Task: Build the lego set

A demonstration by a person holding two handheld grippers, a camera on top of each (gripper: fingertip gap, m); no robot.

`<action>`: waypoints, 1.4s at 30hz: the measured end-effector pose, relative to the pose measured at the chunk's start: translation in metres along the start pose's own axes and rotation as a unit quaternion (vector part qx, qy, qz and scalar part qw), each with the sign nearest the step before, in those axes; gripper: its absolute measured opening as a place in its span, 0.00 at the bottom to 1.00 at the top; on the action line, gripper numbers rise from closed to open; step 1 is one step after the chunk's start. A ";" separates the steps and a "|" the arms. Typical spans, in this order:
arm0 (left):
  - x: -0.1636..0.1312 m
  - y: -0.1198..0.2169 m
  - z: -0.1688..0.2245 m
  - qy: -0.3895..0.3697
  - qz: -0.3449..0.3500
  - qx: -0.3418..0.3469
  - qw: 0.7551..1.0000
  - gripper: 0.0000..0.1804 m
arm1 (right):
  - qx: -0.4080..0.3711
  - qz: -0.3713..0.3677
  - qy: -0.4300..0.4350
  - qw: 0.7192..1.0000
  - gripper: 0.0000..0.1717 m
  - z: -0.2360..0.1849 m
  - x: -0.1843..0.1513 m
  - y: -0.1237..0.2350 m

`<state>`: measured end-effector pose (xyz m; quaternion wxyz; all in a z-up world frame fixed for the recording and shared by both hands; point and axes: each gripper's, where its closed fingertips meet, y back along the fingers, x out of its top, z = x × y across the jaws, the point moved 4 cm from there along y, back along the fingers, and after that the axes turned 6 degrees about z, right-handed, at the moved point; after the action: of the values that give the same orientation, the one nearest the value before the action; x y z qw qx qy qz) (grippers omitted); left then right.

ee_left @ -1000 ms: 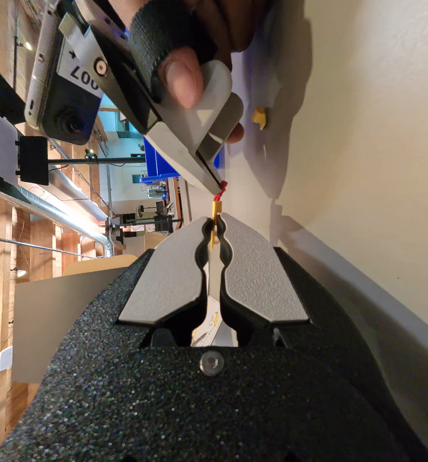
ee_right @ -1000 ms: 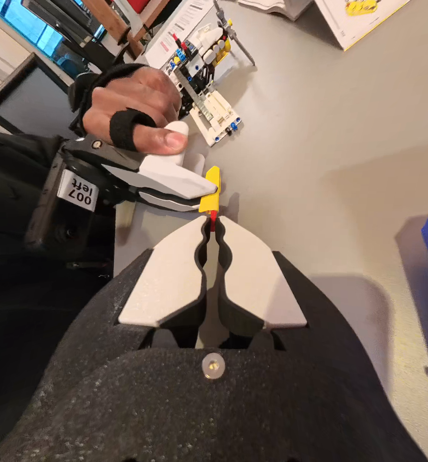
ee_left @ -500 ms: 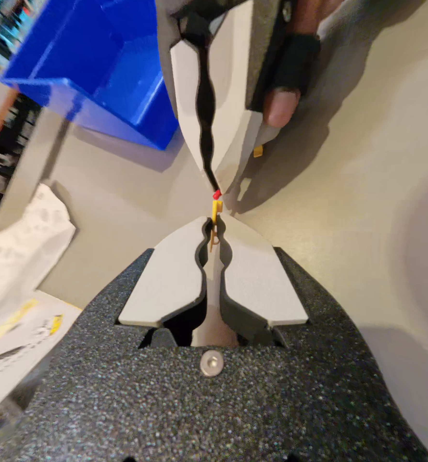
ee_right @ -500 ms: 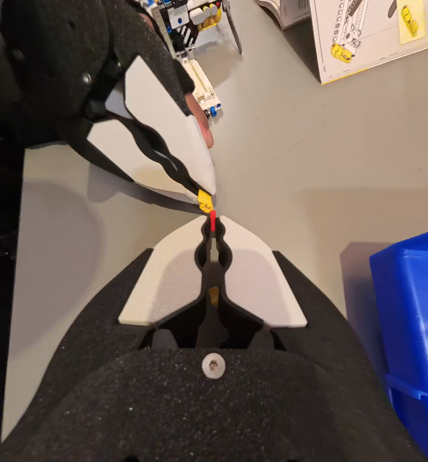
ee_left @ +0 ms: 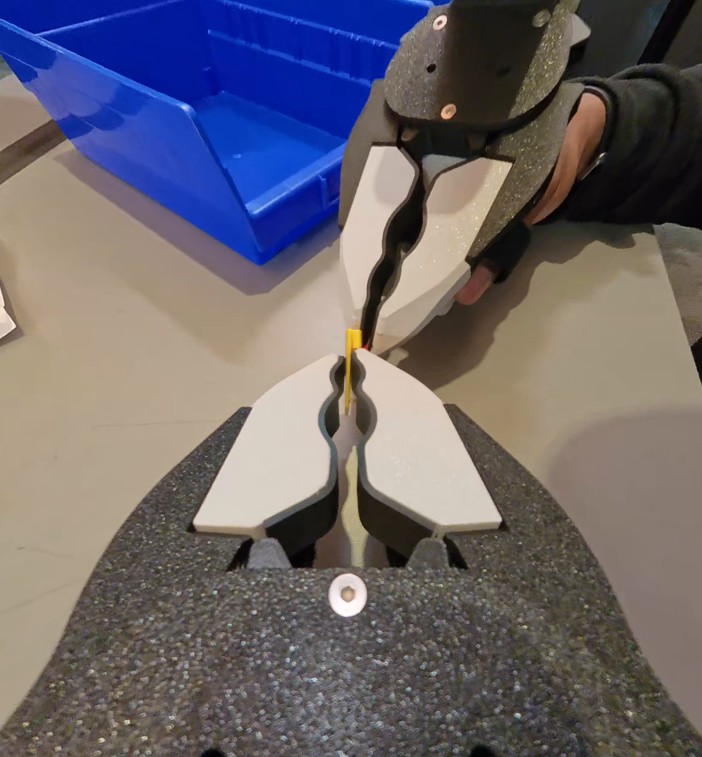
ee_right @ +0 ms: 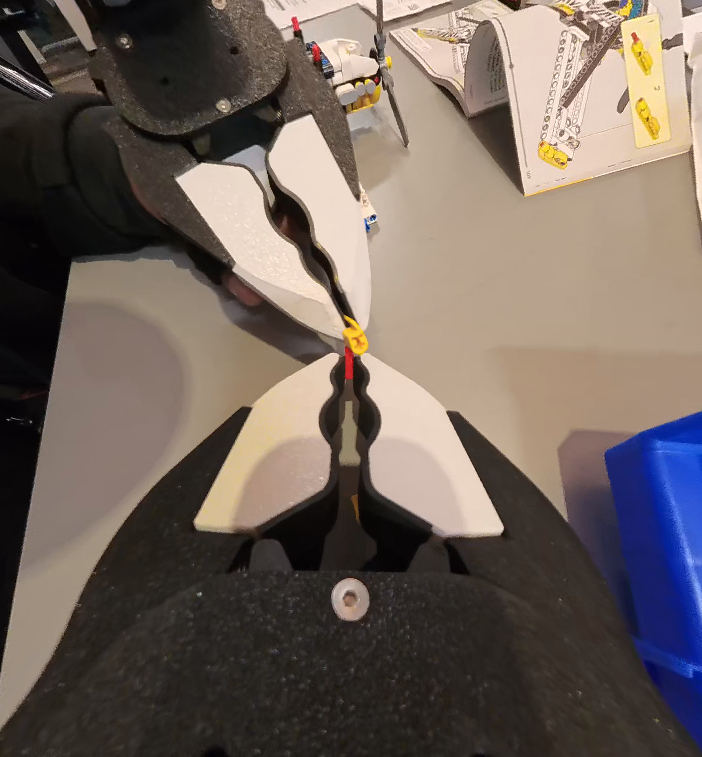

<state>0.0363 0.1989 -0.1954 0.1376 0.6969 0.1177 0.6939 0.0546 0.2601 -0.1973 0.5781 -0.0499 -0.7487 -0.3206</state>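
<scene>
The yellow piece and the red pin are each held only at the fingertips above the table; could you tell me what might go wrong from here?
1. The left gripper pinches the thin yellow piece only at its very tips, so a push could twist it or pop it out.
2. The right gripper clamps the slim red pin the same way; a slightly off-line meeting could tilt it or make it slide back.
3. Either part, if dropped, would land on the grey table near its edge and could roll off.
</scene>
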 end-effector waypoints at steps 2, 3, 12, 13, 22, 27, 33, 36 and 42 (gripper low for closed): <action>-0.002 0.000 0.000 -0.002 -0.006 0.000 1.000 0.01 | -0.001 0.000 0.001 1.000 0.02 0.000 -0.001 -0.001; -0.002 -0.001 0.001 -0.004 -0.009 0.000 1.000 0.01 | -0.001 0.000 0.000 1.000 0.02 0.000 -0.001 -0.001; -0.004 -0.001 0.001 0.007 -0.014 -0.013 1.000 0.02 | -0.006 0.000 0.018 1.000 0.02 0.000 -0.001 -0.001; -0.004 0.000 -0.001 0.020 -0.011 -0.006 1.000 0.01 | -0.006 0.000 0.021 1.000 0.02 0.000 0.000 0.000; 0.008 0.010 -0.007 0.153 0.063 -0.064 0.984 0.01 | -0.023 0.031 0.015 0.999 0.02 0.002 0.008 0.003; 0.005 0.006 -0.004 0.143 0.046 -0.066 0.987 0.01 | -0.031 0.034 0.015 0.999 0.02 0.000 0.010 0.002; 0.004 0.004 -0.003 0.134 0.038 -0.059 0.989 0.01 | -0.035 0.036 0.012 0.999 0.02 0.000 0.011 0.003; 0.003 0.004 -0.002 0.135 0.036 -0.061 0.988 0.02 | -0.038 0.039 0.012 0.998 0.02 -0.001 0.013 0.003; 0.004 0.004 -0.003 0.141 0.039 -0.060 0.987 0.02 | -0.040 0.048 0.002 0.998 0.01 0.000 0.014 0.003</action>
<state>0.0330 0.1963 -0.1901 0.1336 0.5868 0.0668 0.7958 0.0515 0.2581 -0.1830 0.5919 -0.1087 -0.7307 -0.3223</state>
